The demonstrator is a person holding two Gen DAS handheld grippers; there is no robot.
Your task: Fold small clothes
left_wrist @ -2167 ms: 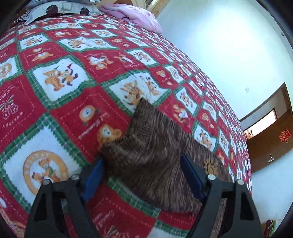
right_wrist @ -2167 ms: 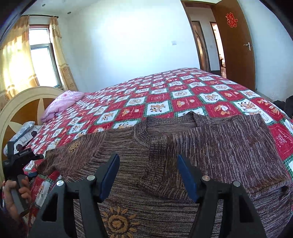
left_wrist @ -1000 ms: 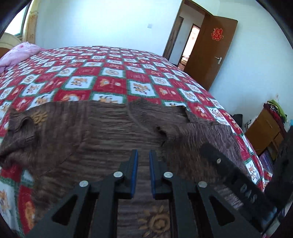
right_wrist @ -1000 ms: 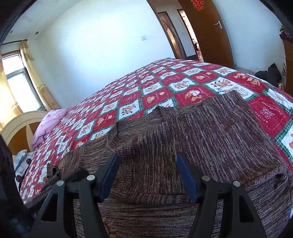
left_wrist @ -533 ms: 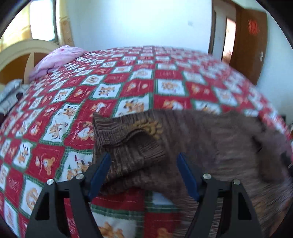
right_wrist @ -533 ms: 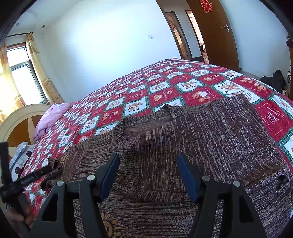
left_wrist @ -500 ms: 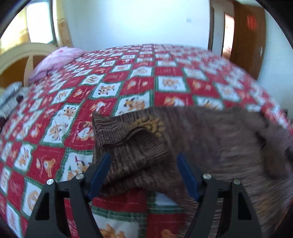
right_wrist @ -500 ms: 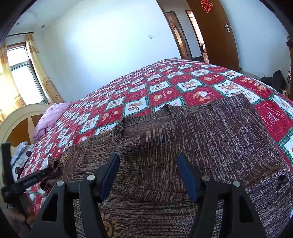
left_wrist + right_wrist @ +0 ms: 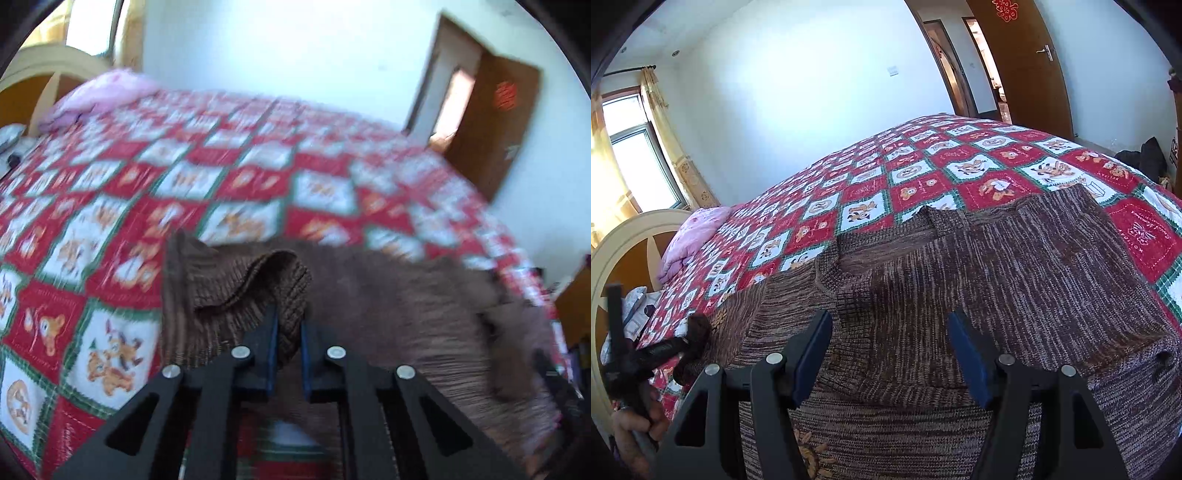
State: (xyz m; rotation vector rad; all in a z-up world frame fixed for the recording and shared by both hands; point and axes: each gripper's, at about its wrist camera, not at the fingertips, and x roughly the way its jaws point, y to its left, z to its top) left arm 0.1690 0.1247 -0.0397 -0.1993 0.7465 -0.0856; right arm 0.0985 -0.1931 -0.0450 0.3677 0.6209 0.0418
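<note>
A small brown knit sweater (image 9: 979, 295) lies flat on the bed, its right sleeve folded over the body. In the left wrist view my left gripper (image 9: 287, 332) is shut on the ribbed cuff (image 9: 280, 291) of the left sleeve, lifted a little off the quilt. The same gripper shows in the right wrist view (image 9: 690, 339) at the far left, with the cuff bunched in it. My right gripper (image 9: 890, 354) is open and empty, hovering over the sweater's lower body.
The red, white and green checked quilt (image 9: 923, 173) covers the bed. A pink pillow (image 9: 694, 236) and a cream headboard (image 9: 613, 251) are at the left. A brown door (image 9: 1027, 66) stands open behind. A wooden cabinet (image 9: 574, 302) stands right of the bed.
My left gripper has closed on the left sleeve cuff and raised it; half a second ago it was open over the sleeve. The right gripper has barely moved.
</note>
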